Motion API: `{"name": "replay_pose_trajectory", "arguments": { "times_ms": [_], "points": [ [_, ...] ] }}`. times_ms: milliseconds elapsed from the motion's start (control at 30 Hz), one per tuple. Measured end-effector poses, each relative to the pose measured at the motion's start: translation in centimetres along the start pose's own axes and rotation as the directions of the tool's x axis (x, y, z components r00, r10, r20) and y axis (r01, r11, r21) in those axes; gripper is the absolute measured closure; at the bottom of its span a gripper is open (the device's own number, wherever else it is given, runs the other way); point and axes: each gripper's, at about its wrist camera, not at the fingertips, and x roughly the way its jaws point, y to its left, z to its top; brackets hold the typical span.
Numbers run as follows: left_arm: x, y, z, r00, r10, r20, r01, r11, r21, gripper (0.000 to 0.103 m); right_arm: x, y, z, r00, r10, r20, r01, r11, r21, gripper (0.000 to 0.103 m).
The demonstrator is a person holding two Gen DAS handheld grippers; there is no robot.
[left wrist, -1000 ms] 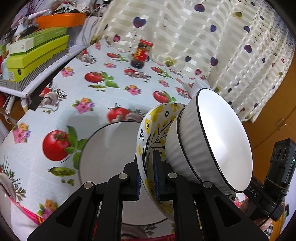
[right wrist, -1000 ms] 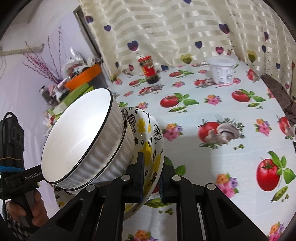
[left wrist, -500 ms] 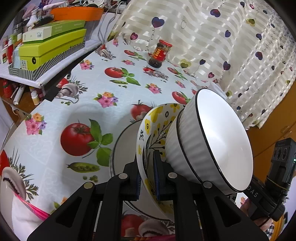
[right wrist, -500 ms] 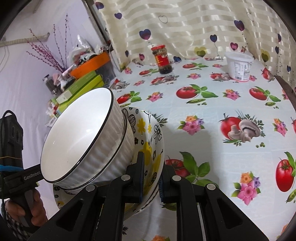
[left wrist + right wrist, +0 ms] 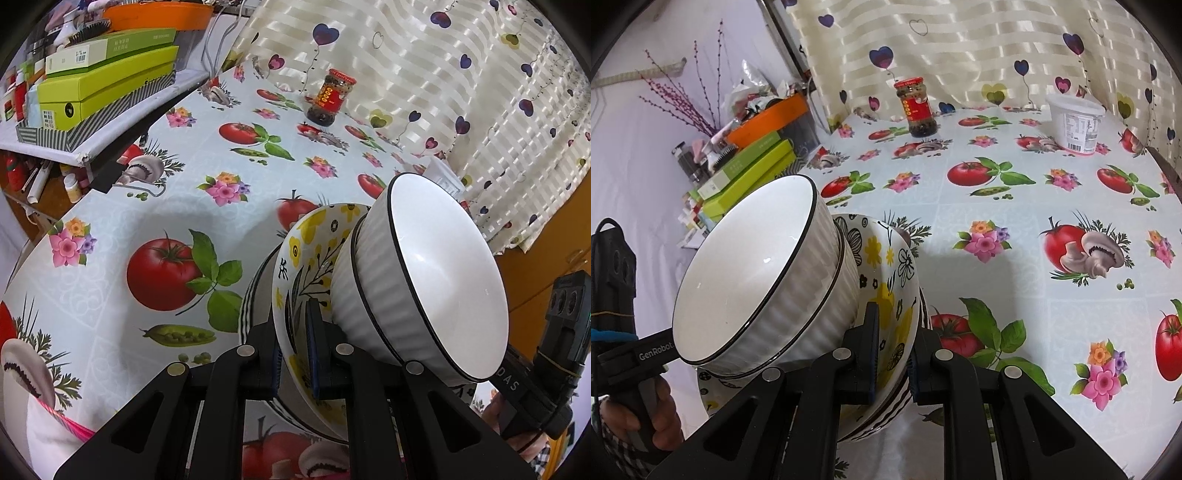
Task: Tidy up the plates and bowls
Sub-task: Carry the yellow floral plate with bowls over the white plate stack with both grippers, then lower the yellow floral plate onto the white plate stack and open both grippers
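Both grippers, left gripper (image 5: 293, 345) and right gripper (image 5: 892, 349), were clamped on opposite rims of the yellow-flowered ceramic bowl (image 5: 310, 258), ribbed white bowl (image 5: 436, 273) nested inside, lower centre, above the tomato-print tabletop (image 5: 159, 221). Looked mid-carry; next, probably lower it level onto the black-rimmed plates (image 5: 249, 306) underneath.

Plate (image 5: 255, 295) mostly hidden behind bowls (image 5: 436, 280), tub (image 5: 441, 175) perhaps partly hidden

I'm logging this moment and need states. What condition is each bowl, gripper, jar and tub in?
White ribbed bowl: empty, tilted, nested in the floral bowl.
Floral bowl: rim clamped on both sides.
Left gripper: shut on floral bowl.
Right gripper: shut on floral bowl.
Sauce jar: upright, lidded.
White tub: upright, lidded.
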Motion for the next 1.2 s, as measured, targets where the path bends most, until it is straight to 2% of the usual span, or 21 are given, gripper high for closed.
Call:
{"name": "replay_pose_trajectory", "arguments": {
  "times_ms": [300,867,1200],
  "points": [
    [0.42,0.75,0.31,1.0,-0.002,0.003,0.002,1.0,-0.006,0.093,0.73,0.49,-0.16,1.0,-0.013,-0.002,0.013,1.0,-0.027,0.088],
    [0.21,0.39,0.38,0.999,0.02,0.035,-0.021,0.999,0.041,0.093,0.89,0.74,-0.14,0.999,-0.043,0.018,0.044,0.998,-0.054,0.087],
    [-0.11,0.66,0.23,0.999,-0.001,0.046,0.0,1.0,0.027,0.091,0.71,0.5,-0.37,1.0,-0.006,0.01,0.006,0.999,-0.041,0.085]
  ]
}}
